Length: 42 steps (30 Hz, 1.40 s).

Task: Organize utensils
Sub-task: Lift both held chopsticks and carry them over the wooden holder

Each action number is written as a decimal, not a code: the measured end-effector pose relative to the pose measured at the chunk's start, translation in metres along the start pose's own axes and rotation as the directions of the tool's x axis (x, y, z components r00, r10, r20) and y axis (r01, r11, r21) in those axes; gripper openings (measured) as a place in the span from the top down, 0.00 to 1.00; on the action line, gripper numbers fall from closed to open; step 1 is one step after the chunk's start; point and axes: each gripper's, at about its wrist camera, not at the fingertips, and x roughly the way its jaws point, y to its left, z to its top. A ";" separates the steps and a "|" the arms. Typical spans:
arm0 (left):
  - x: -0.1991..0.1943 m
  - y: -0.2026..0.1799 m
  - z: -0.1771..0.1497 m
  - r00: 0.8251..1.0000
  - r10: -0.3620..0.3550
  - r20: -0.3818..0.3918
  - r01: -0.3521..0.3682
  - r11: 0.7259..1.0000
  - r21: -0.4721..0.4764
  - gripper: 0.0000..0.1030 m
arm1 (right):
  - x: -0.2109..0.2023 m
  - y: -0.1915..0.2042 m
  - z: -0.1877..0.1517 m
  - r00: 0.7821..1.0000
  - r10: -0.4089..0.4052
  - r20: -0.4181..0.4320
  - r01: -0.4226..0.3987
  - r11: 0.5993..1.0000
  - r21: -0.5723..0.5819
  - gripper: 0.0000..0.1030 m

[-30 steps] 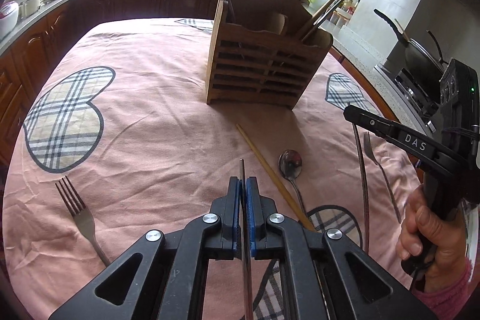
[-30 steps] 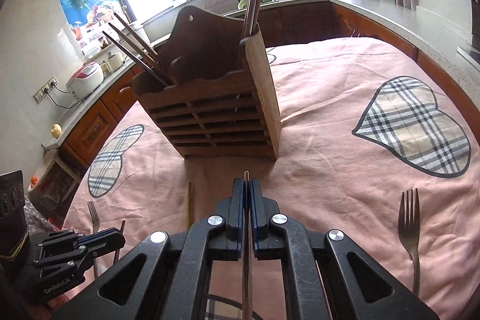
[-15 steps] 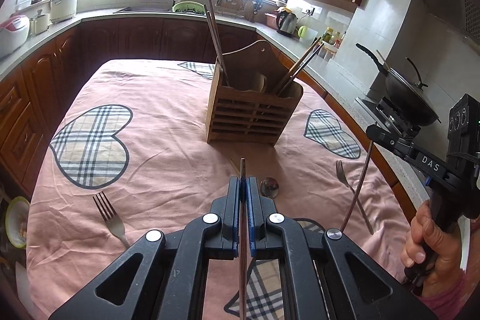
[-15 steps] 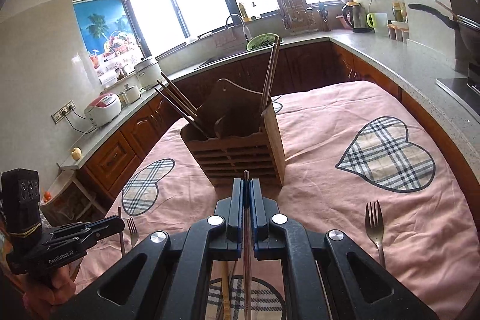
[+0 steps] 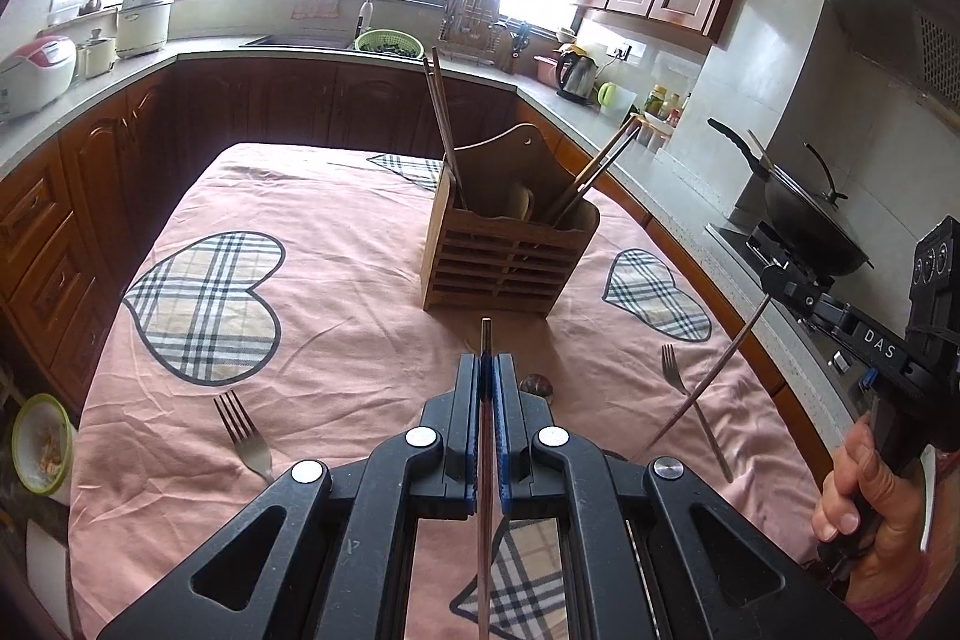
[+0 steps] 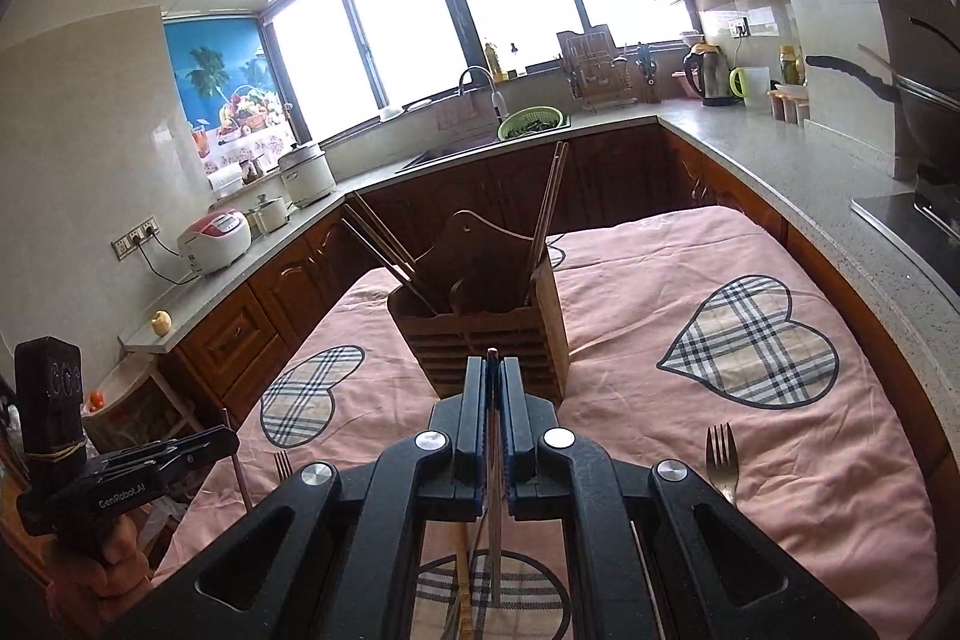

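Observation:
A slatted wooden utensil holder stands upright on the pink tablecloth, with chopsticks leaning out of both its ends. My left gripper is shut on a metal chopstick, held in the air short of the holder. My right gripper is shut on a second metal chopstick, which hangs slanted above the cloth. On the cloth lie a left fork, a right fork, a spoon and a wooden chopstick.
Dark wood cabinets and a grey counter wrap around the table. A wok sits on the stove close to the right. A bowl rests low beside the table's left edge. A hand grips the right tool's handle.
Both grippers have risen and drawn back from the holder, each keeping its metal chopstick. The holder now looks smaller and farther, and more of the kitchen shows.

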 end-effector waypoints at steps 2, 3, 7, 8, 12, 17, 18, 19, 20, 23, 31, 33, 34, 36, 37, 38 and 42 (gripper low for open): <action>-0.002 0.000 0.000 1.000 0.003 0.009 -0.003 1.000 0.001 0.97 | -0.003 0.000 0.000 1.000 0.001 0.006 -0.001 1.000 -0.001 0.96; -0.004 0.000 0.001 1.000 0.002 0.013 -0.002 1.000 0.001 0.97 | -0.004 -0.001 0.000 1.000 0.002 0.010 -0.002 1.000 -0.001 0.96; -0.005 0.003 0.002 1.000 0.000 0.024 0.000 1.000 0.003 0.97 | -0.010 0.001 0.002 1.000 0.002 0.023 -0.002 1.000 -0.002 0.96; -0.006 0.003 0.002 1.000 0.000 0.026 -0.001 1.000 0.004 0.97 | -0.011 0.001 0.002 1.000 0.002 0.026 -0.002 1.000 -0.003 0.96; -0.005 0.004 0.003 1.000 -0.001 0.030 0.001 1.000 0.005 0.97 | -0.013 0.002 0.003 0.999 0.003 0.032 -0.002 1.000 -0.005 0.96; -0.004 0.006 0.005 0.999 0.001 0.032 -0.001 1.000 0.003 0.97 | -0.014 0.001 0.003 0.999 0.003 0.034 -0.003 1.000 -0.004 0.96; -0.004 0.006 0.006 0.999 0.001 0.033 -0.001 1.000 0.002 0.97 | -0.014 0.001 0.003 0.999 0.003 0.034 -0.002 1.000 -0.004 0.96; -0.004 0.007 0.007 0.999 0.001 0.034 -0.001 1.000 0.002 0.97 | -0.014 0.001 0.003 0.999 0.003 0.035 -0.003 1.000 -0.003 0.96; -0.004 0.007 0.008 0.999 0.002 0.036 -0.002 1.000 0.001 0.97 | -0.014 0.001 0.004 0.999 0.004 0.035 -0.004 1.000 -0.003 0.96; -0.003 0.008 0.010 0.999 0.001 0.042 -0.001 1.000 0.000 0.97 | -0.014 0.002 0.006 0.999 0.004 0.038 -0.004 1.000 -0.003 0.96; -0.003 0.010 0.017 0.998 -0.002 0.059 0.002 1.000 -0.001 0.97 | -0.013 0.001 0.010 0.999 0.004 0.047 -0.004 1.000 0.002 0.96; -0.003 0.011 0.019 0.998 -0.004 0.062 0.004 1.000 -0.003 0.97 | -0.011 0.000 0.012 0.999 0.004 0.049 -0.004 1.000 0.004 0.96; -0.002 0.011 0.020 0.998 -0.005 0.063 0.005 1.000 -0.003 0.97 | -0.011 -0.001 0.013 0.999 0.003 0.051 -0.003 1.000 0.005 0.96; -0.001 0.011 0.022 0.998 -0.004 0.066 0.004 1.000 0.000 0.97 | -0.010 -0.002 0.014 0.999 0.002 0.054 -0.003 1.000 0.010 0.96; -0.001 0.011 0.024 0.998 -0.004 0.068 0.004 1.000 0.003 0.97 | -0.009 -0.002 0.014 0.998 0.003 0.055 -0.004 1.000 0.012 0.96; 0.000 0.012 0.025 0.997 -0.004 0.071 0.003 1.000 0.005 0.97 | -0.009 -0.003 0.015 0.998 0.003 0.057 -0.004 1.000 0.014 0.96; -0.001 0.012 0.035 0.996 -0.004 0.091 0.003 1.000 0.007 0.97 | -0.007 -0.004 0.020 0.998 0.004 0.068 -0.005 1.000 0.013 0.96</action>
